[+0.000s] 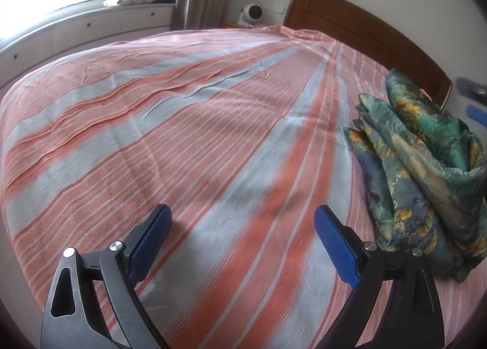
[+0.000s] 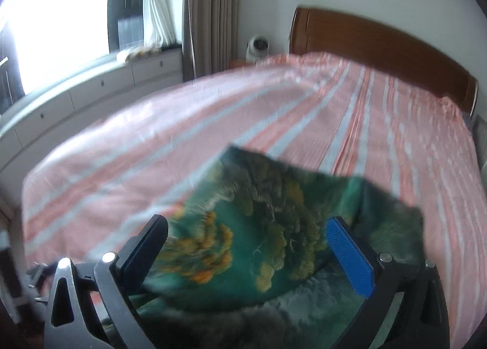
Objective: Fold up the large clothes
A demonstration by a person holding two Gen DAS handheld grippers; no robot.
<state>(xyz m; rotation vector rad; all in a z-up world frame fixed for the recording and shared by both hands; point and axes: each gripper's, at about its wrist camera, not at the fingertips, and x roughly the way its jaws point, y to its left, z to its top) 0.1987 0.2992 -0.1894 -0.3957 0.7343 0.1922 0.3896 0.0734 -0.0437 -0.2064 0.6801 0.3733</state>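
Left gripper hovers over bare bedspread, fingers spread wide, blue pads facing each other with nothing between them; it looks parked, waiting its turn while the other hand works. To its right the task garment, a green floral cloth with orange-yellow blooms, sits in a bunched, partly folded heap on the near right part of the bed, just beside the left gripper's right finger but not touching it. Farther right, at the frame edge, a blurred blue-and-grey shape shows, probably the other tool, too smeared to confirm. From the right wrist, the right gripper stands at full spread directly above the cloth, which fills the gap between its fingers; the pads do not press on the fabric, so nothing is gripped. Judgement: this hand is lined up over the bundle to pick an edge or corner, or has let it go; the view is motion-blurred and I cannot say which. Surface: pink-and-pale-striped bedspread, wrinkled in long ridges toward the far left, flat enough nearer in to spread a large garment. Room: bright window with curtains and a low drawer unit at left, small white fan near the corner, wooden headboard at right.
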